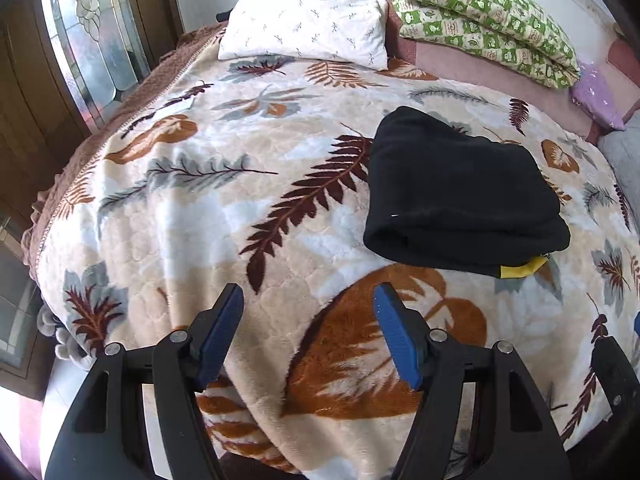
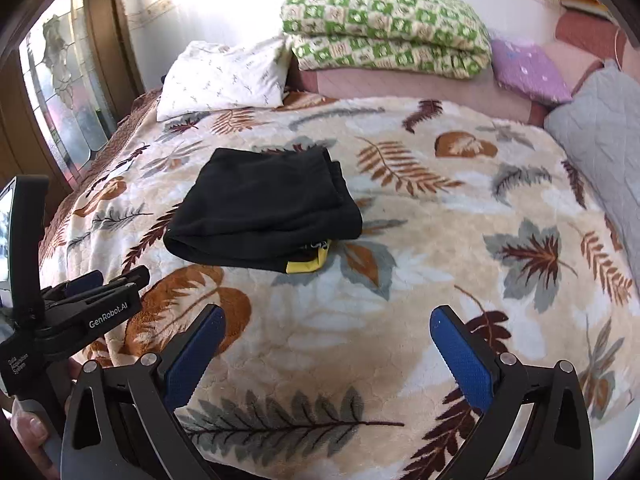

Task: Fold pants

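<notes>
Left hand-held gripper [image 1: 308, 300], right hand-held gripper [image 2: 326, 320] wide open, empty; pants [image 1: 460, 196] folded.

Bare blanket [image 2: 400, 280] lies wide between both spread grippers and the folded pants [image 2: 260, 208], nothing blocking that approach. Behind the pants, a white pillow [image 1: 304, 24] and folded green quilt [image 2: 384, 28] crowd the wall.

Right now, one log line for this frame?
pants: folded, on blanket | left gripper: open, empty | right gripper: open, empty | contact: none
</notes>
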The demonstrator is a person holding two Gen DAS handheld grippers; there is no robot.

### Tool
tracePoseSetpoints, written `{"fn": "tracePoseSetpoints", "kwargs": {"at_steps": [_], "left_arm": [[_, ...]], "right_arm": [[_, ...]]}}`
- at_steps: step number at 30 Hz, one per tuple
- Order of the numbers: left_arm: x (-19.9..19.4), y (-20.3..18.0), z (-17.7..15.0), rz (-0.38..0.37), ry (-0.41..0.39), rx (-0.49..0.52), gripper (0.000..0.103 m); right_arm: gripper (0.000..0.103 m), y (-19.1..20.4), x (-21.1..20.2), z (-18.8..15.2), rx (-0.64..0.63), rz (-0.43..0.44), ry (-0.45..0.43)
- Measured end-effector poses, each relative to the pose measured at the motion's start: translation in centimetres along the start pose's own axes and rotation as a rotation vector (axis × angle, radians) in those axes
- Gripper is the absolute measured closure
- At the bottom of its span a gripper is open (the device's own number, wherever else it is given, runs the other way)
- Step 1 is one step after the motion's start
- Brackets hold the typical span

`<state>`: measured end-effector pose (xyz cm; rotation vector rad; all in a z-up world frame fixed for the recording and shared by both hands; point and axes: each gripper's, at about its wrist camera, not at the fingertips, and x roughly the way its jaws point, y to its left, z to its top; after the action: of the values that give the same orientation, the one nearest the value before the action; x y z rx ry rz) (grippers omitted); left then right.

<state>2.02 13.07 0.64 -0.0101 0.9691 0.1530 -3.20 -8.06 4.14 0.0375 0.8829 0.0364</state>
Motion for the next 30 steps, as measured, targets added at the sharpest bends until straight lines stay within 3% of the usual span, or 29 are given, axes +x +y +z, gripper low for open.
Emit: {"fn": "tracePoseSetpoints", "kwargs": {"at_steps": [9,22,30], "left_arm": [[-1.4,-2.5,-1.3,0.028,-0.046,0.061,0.036],[-2.6,-6.5,-3.1,-0.087,-0.041,0.089,0.036],[-3.1,-8.5,-3.0,-0.106,-0.054,0.117,0.035]], "right_arm": [[0.0,0.4,-1.0,-0.8,-0.056,-0.022,-0.026],[0.0,-4.8,-1.5,-2.9,0.049,-0.069,0.0],[0.0,-7.1,-1.0,-3.6,0.096,-0.067,0.015]]}}
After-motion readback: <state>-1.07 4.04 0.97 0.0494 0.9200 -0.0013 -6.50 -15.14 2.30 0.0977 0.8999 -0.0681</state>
